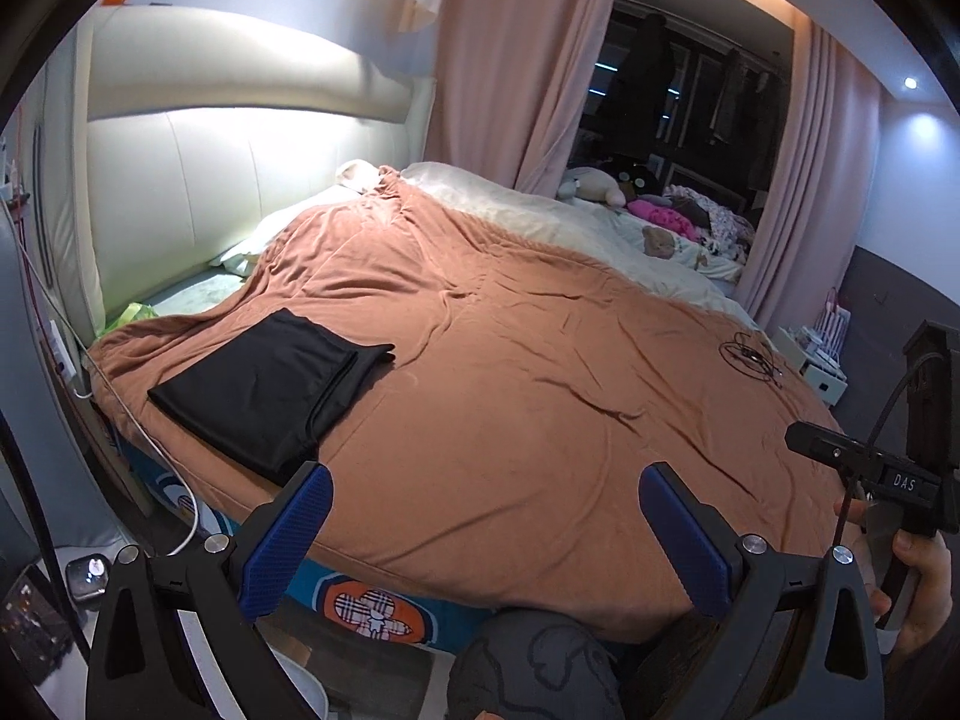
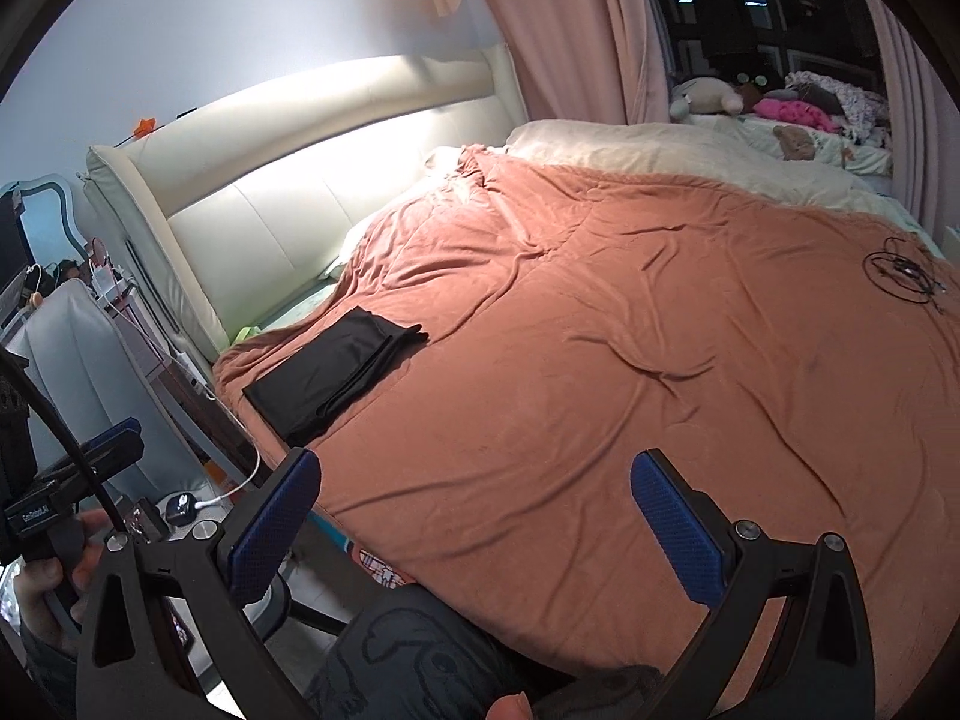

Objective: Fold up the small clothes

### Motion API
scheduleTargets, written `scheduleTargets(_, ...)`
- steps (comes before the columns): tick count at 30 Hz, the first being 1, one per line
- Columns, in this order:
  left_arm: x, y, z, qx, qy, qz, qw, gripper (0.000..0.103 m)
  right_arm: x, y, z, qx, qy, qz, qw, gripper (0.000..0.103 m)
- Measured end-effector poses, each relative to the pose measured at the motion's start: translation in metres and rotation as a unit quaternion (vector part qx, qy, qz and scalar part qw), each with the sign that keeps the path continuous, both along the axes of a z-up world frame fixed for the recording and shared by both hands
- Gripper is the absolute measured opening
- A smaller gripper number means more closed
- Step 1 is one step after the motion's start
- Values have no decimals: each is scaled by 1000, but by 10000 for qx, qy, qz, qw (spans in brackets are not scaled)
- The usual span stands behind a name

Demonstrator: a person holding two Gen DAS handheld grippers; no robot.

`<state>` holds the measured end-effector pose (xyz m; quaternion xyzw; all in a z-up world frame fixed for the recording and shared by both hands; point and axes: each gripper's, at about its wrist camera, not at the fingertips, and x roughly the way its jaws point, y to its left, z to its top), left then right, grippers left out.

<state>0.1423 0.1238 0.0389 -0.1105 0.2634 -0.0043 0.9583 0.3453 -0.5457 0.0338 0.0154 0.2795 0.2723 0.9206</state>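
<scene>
Lying folded on the bedspread (image 1: 510, 360), black garment (image 1: 270, 384), beyond both empty, wide-open tools

Both wrist views near bed edge (image 1: 480, 540), angled downward, sharing orange blanket (image 2: 600, 360)

Fig. counts: 1 black folded garment (image 1: 264, 387) on 1 rust-orange bedspread (image 1: 510, 372); 1 coil of thin black cable (image 1: 750, 354) at far edge; 1 cream headboard (image 1: 240, 180); 2 pink curtains (image 1: 510, 60); 2 grippers, left gripper (image 1: 486, 531) & right gripper (image 2: 474, 531), both w/ jaws apart, nothing between.
</scene>
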Motion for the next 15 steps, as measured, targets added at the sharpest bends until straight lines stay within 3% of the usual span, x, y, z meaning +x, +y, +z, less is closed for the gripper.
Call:
scheduleTargets(11, -49, -33, -13, 162, -250, -159, 9994, 102, -65, -37, -22, 40, -350, -330, 9988, 103)
scheduleTargets(15, -66, -48, -16, 393, -352, -237, 9983, 102, -91, -41, -34, 9, -548, -415, 9976, 103)
